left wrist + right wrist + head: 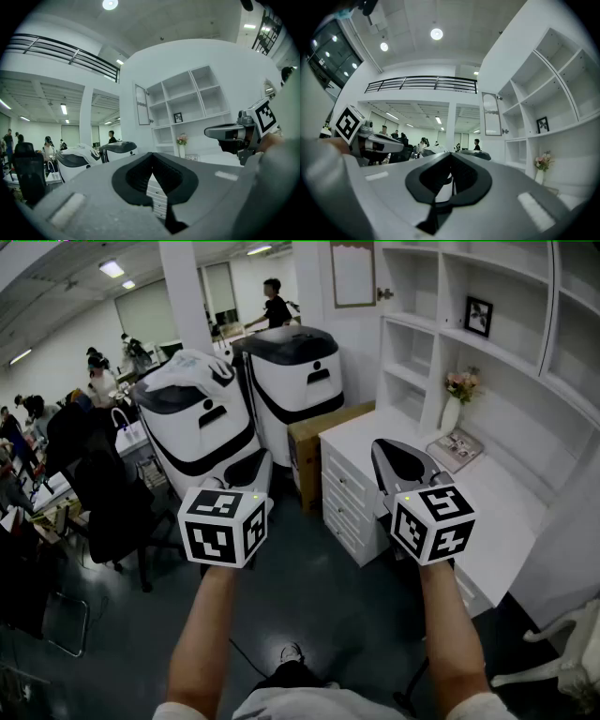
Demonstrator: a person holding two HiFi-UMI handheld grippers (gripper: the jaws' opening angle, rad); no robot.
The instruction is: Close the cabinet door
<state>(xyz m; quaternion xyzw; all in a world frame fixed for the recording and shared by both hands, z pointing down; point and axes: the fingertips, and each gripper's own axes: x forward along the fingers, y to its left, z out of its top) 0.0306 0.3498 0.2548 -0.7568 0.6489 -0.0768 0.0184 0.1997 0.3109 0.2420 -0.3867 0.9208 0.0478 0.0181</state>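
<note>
Left tongs (152, 154) and right tongs (451, 154): both fully together, clamping nothing. Cabinet door (353, 273) stands open at the shelf unit's upper left, above the white desk (511, 521), well apart from both.

The door (352, 274) hangs at the left end of the shelves (506, 351), above the desk (511, 507) bearing a vase (451, 414); a box (319, 442) stands left of the desk, machines (291, 381) left of that.
</note>
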